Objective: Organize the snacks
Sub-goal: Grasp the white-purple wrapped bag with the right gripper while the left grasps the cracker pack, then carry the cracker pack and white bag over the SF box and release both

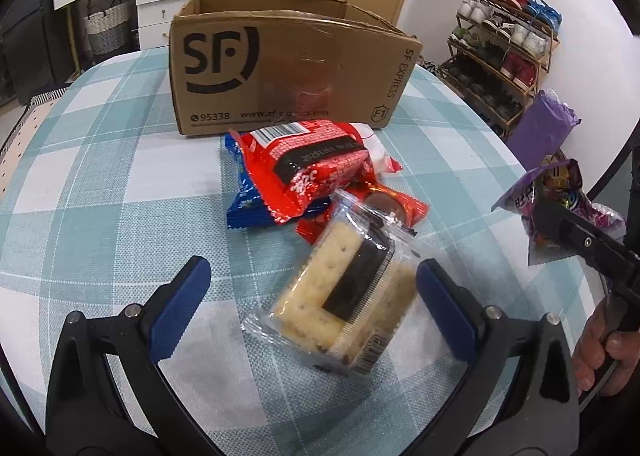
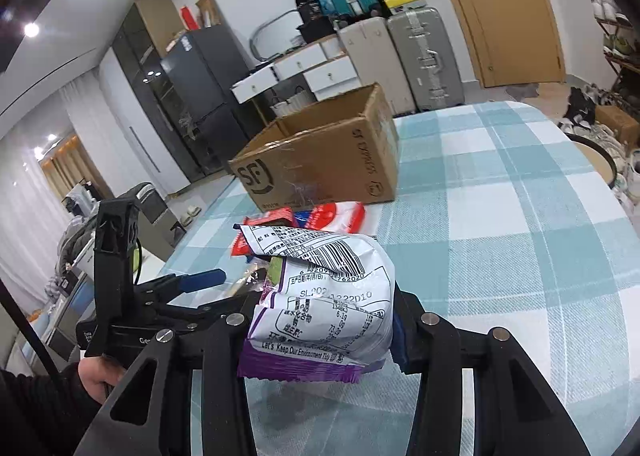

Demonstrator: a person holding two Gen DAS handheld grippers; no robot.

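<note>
Left wrist shows "SF EXPRESS" box (image 1: 296, 63); right gripper (image 2: 320, 320) clamps purple packet (image 2: 320, 296).

Right gripper (image 2: 320, 320) clamped on a purple-and-white snack bag (image 2: 320, 296), printed back and barcode facing the camera; bag held clear above the checked tablecloth (image 2: 500, 256).

Cardboard box (image 2: 324, 159) at 12 o'clock from the bag, top open, SF logo on its near-left face, standing on the cloth.

Small heap of red and white packets (image 2: 320, 215) between bag and box, just in front of the box; partly hidden by the bag.

Left gripper (image 2: 208, 280) at 9 o'clock, blue pad tip pointing toward the bag; how its jaws stand is unclear. A hand (image 2: 96, 376) at 8 o'clock grips its handle.

Suitcases (image 2: 420, 59) at 1 o'clock, beyond the table.
</note>
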